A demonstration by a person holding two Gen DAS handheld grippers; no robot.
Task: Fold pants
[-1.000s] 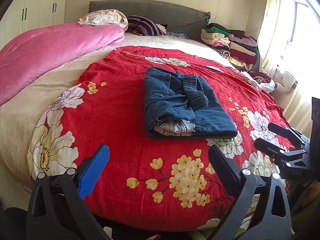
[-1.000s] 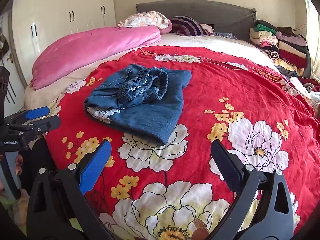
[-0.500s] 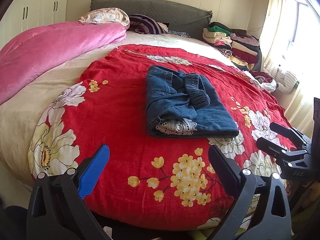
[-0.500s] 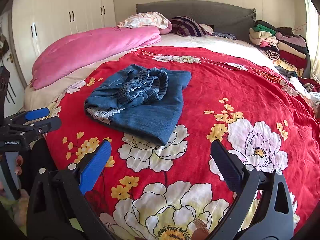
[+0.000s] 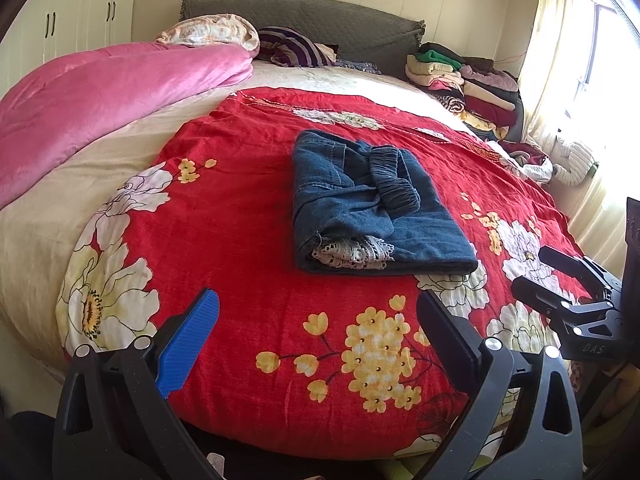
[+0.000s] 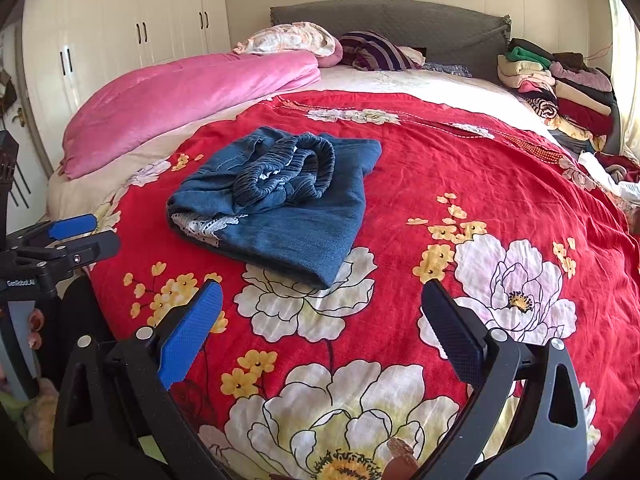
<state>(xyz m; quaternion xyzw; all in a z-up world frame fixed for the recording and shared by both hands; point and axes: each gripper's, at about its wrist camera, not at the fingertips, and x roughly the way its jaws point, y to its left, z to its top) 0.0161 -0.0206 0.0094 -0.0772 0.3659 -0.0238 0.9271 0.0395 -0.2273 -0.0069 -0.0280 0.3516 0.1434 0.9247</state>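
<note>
Blue denim pants (image 5: 372, 208) lie folded into a compact rectangle on the red floral blanket (image 5: 248, 240), with the gathered waistband on top and a strip of white lace at the near edge. The right wrist view has the same pants (image 6: 280, 204) left of centre. My left gripper (image 5: 316, 320) hovers open over the blanket's near edge, well short of the pants, nothing between its fingers. My right gripper (image 6: 320, 312) is open too, empty, over the white flowers in front of the pants. Each gripper appears at the side of the other's view: the right one (image 5: 560, 280), the left one (image 6: 72, 236).
A pink duvet (image 5: 100, 96) is bunched along the bed's left side. Pillows (image 5: 208, 34) lie by the grey headboard (image 5: 320, 16). Stacked folded clothes (image 5: 464, 84) fill the far right corner near the curtain. White wardrobes (image 6: 120, 40) stand at left. A person's fingers (image 6: 34, 324) hold the left gripper's handle.
Both grippers have stayed open and drifted only slightly. The left view has shifted a little, so the pants sit a touch lower and nearer. The pants have not moved.
</note>
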